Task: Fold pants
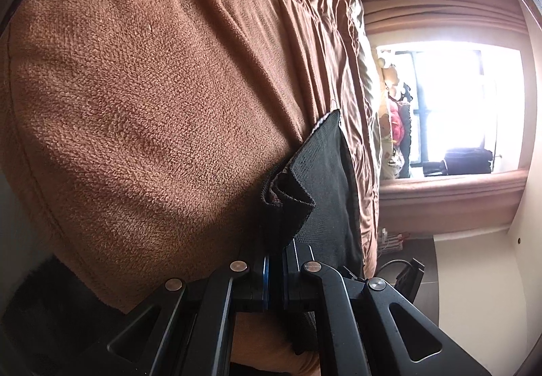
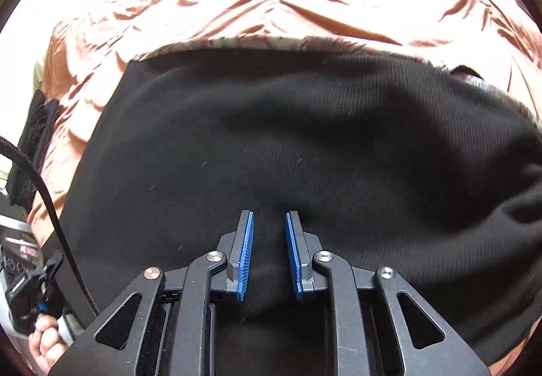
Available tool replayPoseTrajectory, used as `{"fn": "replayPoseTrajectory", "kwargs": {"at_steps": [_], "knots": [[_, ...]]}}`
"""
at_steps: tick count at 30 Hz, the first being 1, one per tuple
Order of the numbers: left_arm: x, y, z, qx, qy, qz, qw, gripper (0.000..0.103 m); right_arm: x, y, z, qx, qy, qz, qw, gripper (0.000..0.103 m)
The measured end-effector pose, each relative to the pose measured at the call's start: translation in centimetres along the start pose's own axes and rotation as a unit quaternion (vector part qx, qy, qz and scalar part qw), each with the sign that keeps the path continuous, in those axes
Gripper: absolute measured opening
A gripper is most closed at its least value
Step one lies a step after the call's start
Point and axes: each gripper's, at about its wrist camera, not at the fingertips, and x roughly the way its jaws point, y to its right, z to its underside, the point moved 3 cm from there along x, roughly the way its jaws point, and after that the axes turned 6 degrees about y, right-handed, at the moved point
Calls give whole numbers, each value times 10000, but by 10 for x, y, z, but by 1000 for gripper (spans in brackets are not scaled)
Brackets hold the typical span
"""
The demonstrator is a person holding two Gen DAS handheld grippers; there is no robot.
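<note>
The left gripper (image 1: 276,260) is clamped on a bunched edge of the black pants (image 2: 288,145), lifted beside the brown blanket (image 1: 152,88). The right gripper (image 2: 269,223) stands parted over the pants spread on the bed.

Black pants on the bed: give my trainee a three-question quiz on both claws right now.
1. True or false: the left claw is shut on a bunched edge of the black pants.
2. The right claw is: A) shut on the pants, B) open over the pants' dark cloth, C) out of view.
3. Fill in: in the left wrist view, the pants lie against a brown ____.

Key: 1 true; 2 B; 3 blanket.
</note>
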Motion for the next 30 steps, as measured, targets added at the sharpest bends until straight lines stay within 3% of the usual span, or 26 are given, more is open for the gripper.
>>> {"fn": "replayPoseTrajectory", "kwargs": {"at_steps": [10,21,30], "knots": [[-2,-1,4,-48,81,-134,9999,5,28,-14,-36,-112,202,231,9995,17],[1,0,5,-108,127,-179,9997,5,43,-3,-74,-130,357,373,9986,17],[1,10,5,-142,164,-107,9997,5,30,6,-87,75,473,37,9988,16]]}}
